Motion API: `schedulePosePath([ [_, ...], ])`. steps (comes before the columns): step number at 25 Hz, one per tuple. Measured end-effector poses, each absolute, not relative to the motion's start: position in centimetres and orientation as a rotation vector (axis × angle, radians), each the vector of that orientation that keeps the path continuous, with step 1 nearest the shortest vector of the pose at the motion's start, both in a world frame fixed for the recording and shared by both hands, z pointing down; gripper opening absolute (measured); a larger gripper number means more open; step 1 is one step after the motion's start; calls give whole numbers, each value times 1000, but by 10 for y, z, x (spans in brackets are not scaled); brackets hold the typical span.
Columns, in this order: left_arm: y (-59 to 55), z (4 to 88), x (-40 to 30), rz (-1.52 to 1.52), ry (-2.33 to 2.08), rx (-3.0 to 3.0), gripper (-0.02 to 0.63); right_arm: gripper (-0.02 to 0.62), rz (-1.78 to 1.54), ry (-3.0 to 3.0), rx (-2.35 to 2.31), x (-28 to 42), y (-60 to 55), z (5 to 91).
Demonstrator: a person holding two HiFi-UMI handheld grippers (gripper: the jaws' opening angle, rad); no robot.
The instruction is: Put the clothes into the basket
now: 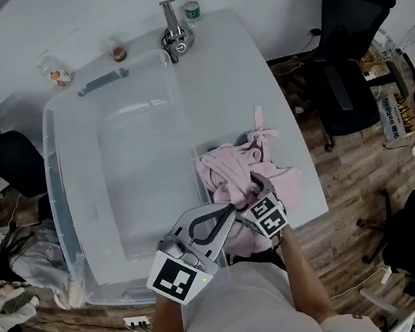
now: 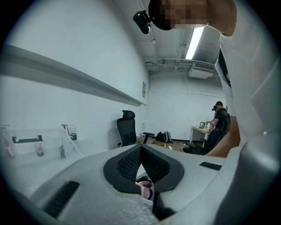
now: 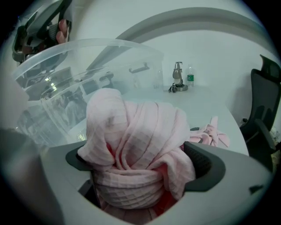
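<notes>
A heap of pink clothes (image 1: 231, 169) lies on the white table (image 1: 233, 79), right of the big clear plastic basket (image 1: 52, 147), which has nothing in it. My right gripper (image 1: 246, 190) is pushed into the heap from the near side. Its jaws stand wide, and a rolled bunch of the pink cloth (image 3: 136, 132) bulges between them and drapes over the left pad. A knotted pink end (image 3: 213, 134) lies further out on the table. My left gripper (image 1: 229, 211) hovers shut at the heap's near left edge, with nothing between its tips (image 2: 140, 149).
A metal clamp stand (image 1: 175, 37), a water bottle (image 1: 191, 6) and two small cups (image 1: 56, 72) stand at the table's far edge. Black office chairs (image 1: 350, 29) are to the right, and another (image 1: 3, 155) to the left. The table's near edge runs just under the clothes.
</notes>
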State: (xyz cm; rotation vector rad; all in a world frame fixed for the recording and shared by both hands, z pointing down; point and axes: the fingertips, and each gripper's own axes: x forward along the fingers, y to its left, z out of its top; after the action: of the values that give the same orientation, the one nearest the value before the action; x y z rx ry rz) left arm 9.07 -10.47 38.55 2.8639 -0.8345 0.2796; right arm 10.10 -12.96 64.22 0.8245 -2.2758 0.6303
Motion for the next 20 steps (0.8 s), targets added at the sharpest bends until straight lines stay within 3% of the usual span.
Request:
schedulePosePath([
  [5,-105,387,89,275,-843,2854,6,570,670,-2310,799,98,-128,645],
  [12,-105,388,87,275,-851,2845,6,492,720,-2314,804,101,-126,645],
  [20,-105,388,88,283,-853,2849,6,470,775,-2329,805,103,-124,638],
])
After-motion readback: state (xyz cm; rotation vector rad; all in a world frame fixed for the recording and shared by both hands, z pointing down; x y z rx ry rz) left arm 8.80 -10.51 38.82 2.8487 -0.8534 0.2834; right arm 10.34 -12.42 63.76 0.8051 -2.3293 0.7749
